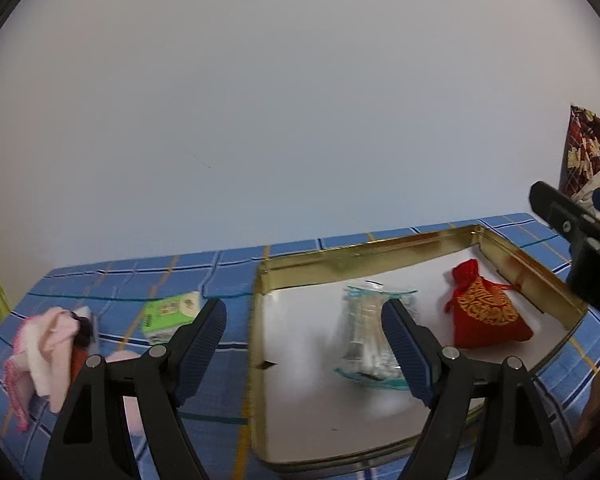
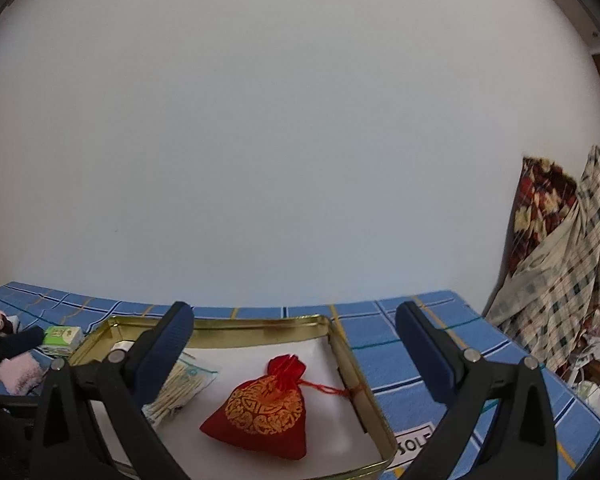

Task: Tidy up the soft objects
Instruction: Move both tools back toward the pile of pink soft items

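Seen from the left hand-held gripper, a crumpled pink cloth lies furthest to its left on the blue checked worktop, with something dark tucked against it that is too blurred to name. A small green and white packet sits just beyond the left finger. The left hand-held gripper stands wide with nothing pressed between its blue pads. Ahead and to the right of it is a shallow gold-rimmed tin tray with a white floor. Inside the tray, a clear plastic bag of cotton swabs lies just by the right finger, smeared by motion blur, perhaps touching the pad. Further right in the tray, near its far right corner, rests a red drawstring pouch with gold patterning.

The right hand-held gripper is also wide and holds nothing. The pouch lies on the tray floor below the gap between its fingers, the swab bag behind its left finger. To its far right, checked fabric hangs beyond the worktop's edge.
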`<control>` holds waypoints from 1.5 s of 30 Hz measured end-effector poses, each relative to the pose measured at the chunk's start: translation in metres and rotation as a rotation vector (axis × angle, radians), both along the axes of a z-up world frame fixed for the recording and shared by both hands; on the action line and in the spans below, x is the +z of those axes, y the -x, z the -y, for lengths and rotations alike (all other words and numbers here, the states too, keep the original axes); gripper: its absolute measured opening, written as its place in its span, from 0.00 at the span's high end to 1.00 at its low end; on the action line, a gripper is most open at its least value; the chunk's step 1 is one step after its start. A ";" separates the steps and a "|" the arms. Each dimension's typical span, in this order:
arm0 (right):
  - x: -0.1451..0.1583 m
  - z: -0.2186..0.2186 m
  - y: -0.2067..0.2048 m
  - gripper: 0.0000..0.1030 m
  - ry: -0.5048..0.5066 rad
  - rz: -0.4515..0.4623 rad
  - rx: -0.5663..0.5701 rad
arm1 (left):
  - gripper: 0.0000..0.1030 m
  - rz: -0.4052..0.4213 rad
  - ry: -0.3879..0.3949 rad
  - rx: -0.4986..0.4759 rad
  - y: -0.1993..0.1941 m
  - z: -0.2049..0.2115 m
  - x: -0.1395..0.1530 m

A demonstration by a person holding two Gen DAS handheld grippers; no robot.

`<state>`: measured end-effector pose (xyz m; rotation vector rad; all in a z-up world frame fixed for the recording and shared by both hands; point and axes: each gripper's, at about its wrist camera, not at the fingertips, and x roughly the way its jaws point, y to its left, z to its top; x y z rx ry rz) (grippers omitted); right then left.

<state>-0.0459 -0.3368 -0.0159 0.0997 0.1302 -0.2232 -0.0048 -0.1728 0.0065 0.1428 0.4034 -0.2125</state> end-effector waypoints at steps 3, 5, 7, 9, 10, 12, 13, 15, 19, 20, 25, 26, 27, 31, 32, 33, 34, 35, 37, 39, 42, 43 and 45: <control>-0.001 -0.002 0.002 0.00 0.006 0.023 -0.012 | 0.21 0.017 -0.001 0.012 0.004 -0.008 0.001; -0.001 -0.005 0.001 0.00 0.020 0.030 -0.028 | 0.21 0.026 0.000 0.023 0.008 -0.015 0.001; -0.001 -0.010 0.001 0.00 0.031 0.036 -0.039 | 0.21 0.028 0.011 0.033 0.010 -0.023 0.001; -0.001 -0.015 0.001 0.00 0.037 0.039 -0.046 | 0.21 0.025 0.021 0.040 0.013 -0.030 0.001; -0.001 -0.018 0.000 0.00 0.039 0.041 -0.049 | 0.21 0.024 0.025 0.044 0.014 -0.033 0.001; -0.002 -0.022 0.001 0.00 0.039 0.043 -0.049 | 0.21 0.021 0.032 0.050 0.016 -0.040 0.001; -0.002 -0.023 0.002 0.00 0.038 0.044 -0.048 | 0.21 0.020 0.036 0.053 0.017 -0.043 0.001; -0.003 -0.029 0.003 0.00 0.043 0.040 -0.043 | 0.21 0.019 0.040 0.055 0.018 -0.047 0.001; -0.003 -0.037 0.003 0.00 0.074 0.026 -0.047 | 0.21 0.023 0.042 0.059 0.022 -0.055 0.001; -0.003 -0.038 0.004 0.00 0.073 0.027 -0.050 | 0.21 0.024 0.040 0.061 0.022 -0.058 0.001; -0.005 -0.042 0.004 0.00 0.054 0.005 -0.049 | 0.21 0.026 0.025 0.080 0.024 -0.069 0.000; -0.005 -0.044 0.003 0.00 0.052 0.000 -0.044 | 0.21 0.026 0.026 0.082 0.024 -0.072 0.000; -0.005 -0.047 0.003 0.00 0.052 -0.005 -0.039 | 0.21 0.027 0.026 0.085 0.024 -0.076 0.000; -0.006 -0.059 0.001 0.00 0.061 -0.015 -0.026 | 0.21 0.029 0.025 0.107 0.022 -0.090 -0.001; -0.006 -0.063 0.001 0.00 0.064 -0.015 -0.023 | 0.21 0.030 0.028 0.115 0.022 -0.095 -0.001; -0.006 -0.068 0.001 0.00 0.068 -0.014 -0.023 | 0.21 0.030 0.028 0.119 0.021 -0.098 -0.001; -0.005 -0.070 0.001 0.00 0.068 -0.015 -0.022 | 0.21 0.029 0.028 0.121 0.021 -0.100 -0.001; -0.005 -0.075 0.000 0.00 0.066 -0.016 -0.015 | 0.21 0.028 0.029 0.125 0.020 -0.104 -0.001; -0.005 -0.082 -0.002 0.00 0.061 -0.023 -0.004 | 0.21 0.024 0.033 0.129 0.019 -0.110 -0.002; -0.005 -0.090 -0.005 0.00 0.051 -0.032 0.015 | 0.21 0.024 0.031 0.135 0.020 -0.116 -0.002; -0.006 -0.104 -0.009 0.00 0.039 -0.044 0.038 | 0.21 0.024 0.023 0.141 0.020 -0.126 -0.002; -0.006 -0.111 -0.011 0.00 0.040 -0.045 0.048 | 0.21 0.024 0.021 0.144 0.019 -0.130 -0.002; -0.005 -0.124 -0.014 0.00 0.048 -0.043 0.072 | 0.20 0.023 0.021 0.153 0.018 -0.138 -0.002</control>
